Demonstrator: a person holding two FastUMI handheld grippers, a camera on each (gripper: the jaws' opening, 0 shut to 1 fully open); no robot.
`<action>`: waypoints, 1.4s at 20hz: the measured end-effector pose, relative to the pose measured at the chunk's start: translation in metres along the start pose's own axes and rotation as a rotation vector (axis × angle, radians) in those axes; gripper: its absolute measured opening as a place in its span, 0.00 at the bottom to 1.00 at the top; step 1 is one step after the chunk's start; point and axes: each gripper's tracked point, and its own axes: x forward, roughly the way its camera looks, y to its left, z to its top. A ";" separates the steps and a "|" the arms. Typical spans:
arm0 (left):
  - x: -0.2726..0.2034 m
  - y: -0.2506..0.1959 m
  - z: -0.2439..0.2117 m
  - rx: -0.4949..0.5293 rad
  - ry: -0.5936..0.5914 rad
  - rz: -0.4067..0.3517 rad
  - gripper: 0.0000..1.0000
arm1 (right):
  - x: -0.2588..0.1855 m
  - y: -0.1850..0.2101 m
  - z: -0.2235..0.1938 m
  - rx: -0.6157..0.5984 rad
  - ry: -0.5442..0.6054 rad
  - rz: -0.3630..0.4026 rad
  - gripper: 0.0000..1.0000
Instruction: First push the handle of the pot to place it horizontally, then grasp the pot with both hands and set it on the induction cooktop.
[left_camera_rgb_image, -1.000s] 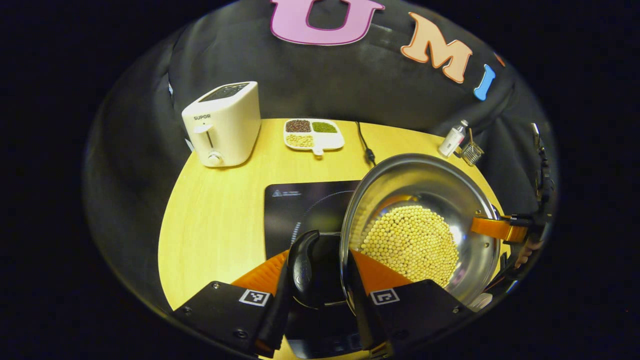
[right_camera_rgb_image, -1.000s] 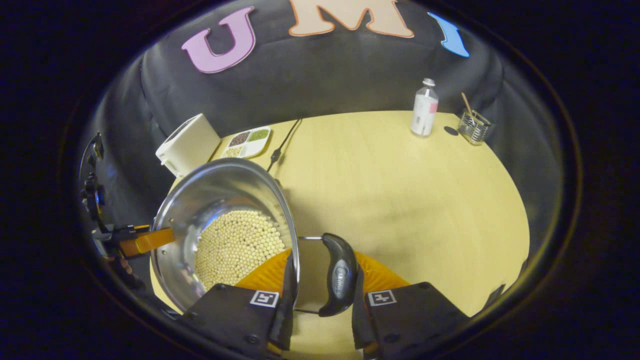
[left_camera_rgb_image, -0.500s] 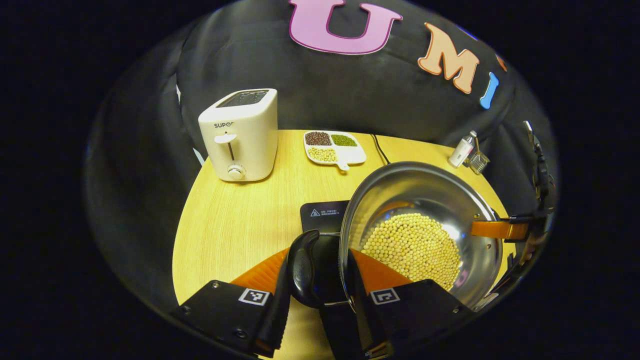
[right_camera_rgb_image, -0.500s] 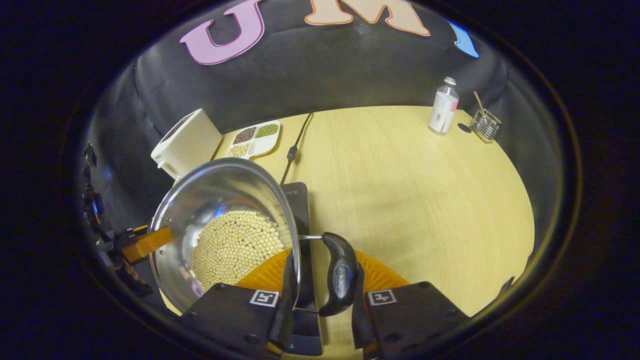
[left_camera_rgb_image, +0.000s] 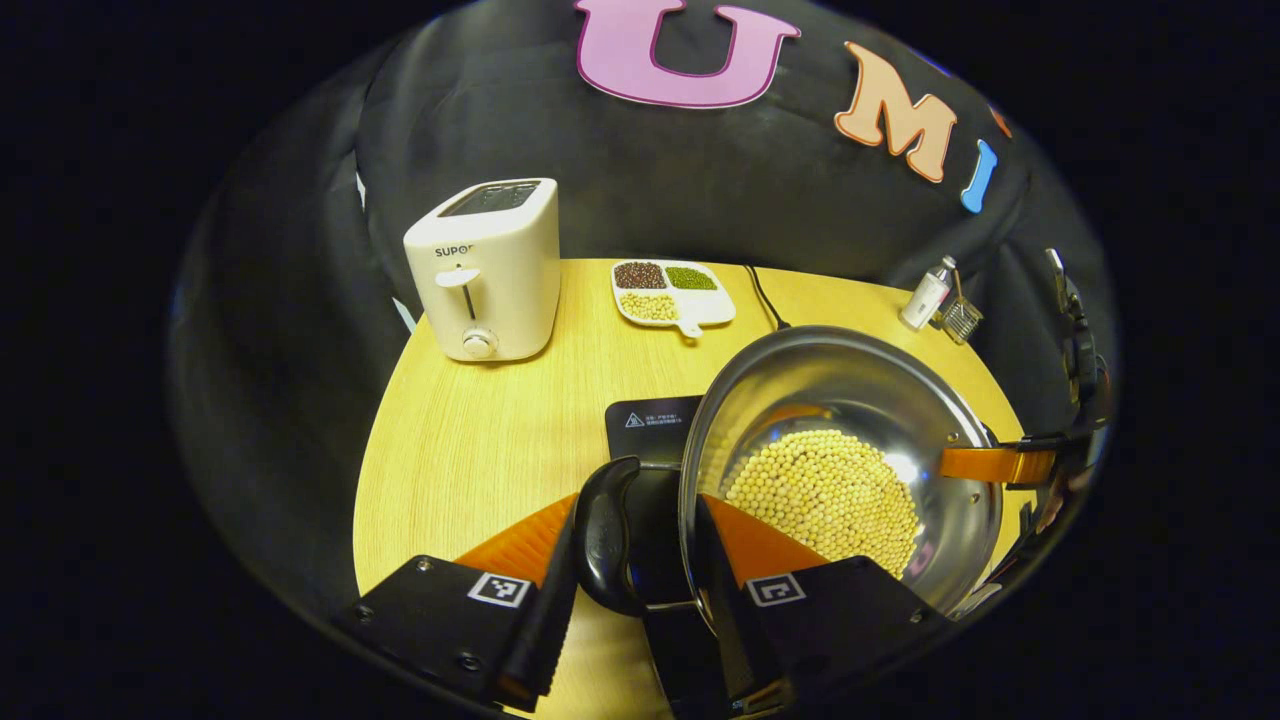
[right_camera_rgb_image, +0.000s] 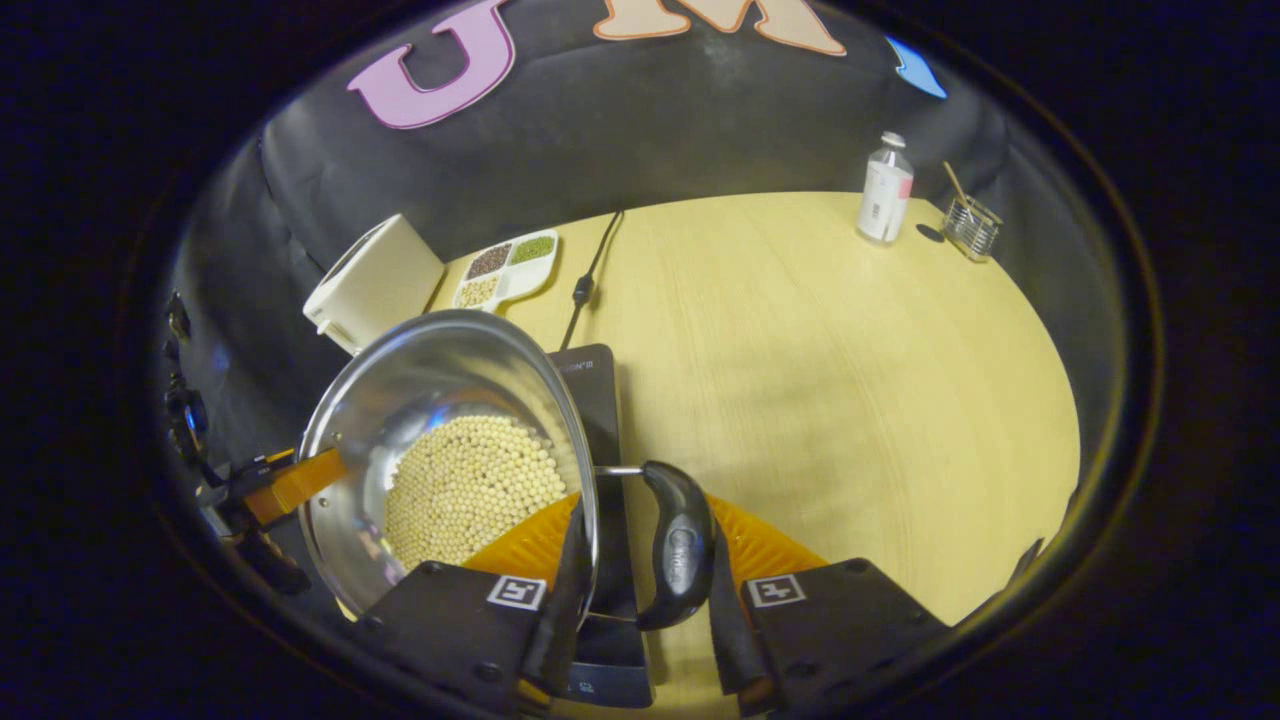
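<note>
We hold the pot (left_camera_rgb_image: 850, 470) by its handles: left hand-held gripper (left_camera_rgb_image: 635, 580) and right hand-held gripper (right_camera_rgb_image: 640, 580) each clamped. Next, lower it squarely onto the induction cooktop (left_camera_rgb_image: 650, 425).

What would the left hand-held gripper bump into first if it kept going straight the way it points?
Probably the induction cooktop, the dark slab just past the left hand-held gripper, which grips the pot's side handle. Farther along lies the divided dish of beans. Depth is hard to judge.
</note>
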 end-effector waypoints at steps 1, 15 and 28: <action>-0.002 0.005 0.003 0.002 -0.010 0.025 0.72 | -0.005 -0.001 0.001 -0.001 -0.010 -0.001 0.60; -0.091 -0.055 0.047 0.132 -0.255 0.201 0.97 | -0.086 -0.042 0.034 -0.027 -0.211 0.133 0.94; -0.221 -0.232 0.073 0.069 -0.468 0.242 0.98 | -0.246 -0.160 0.095 -0.076 -0.542 0.213 0.99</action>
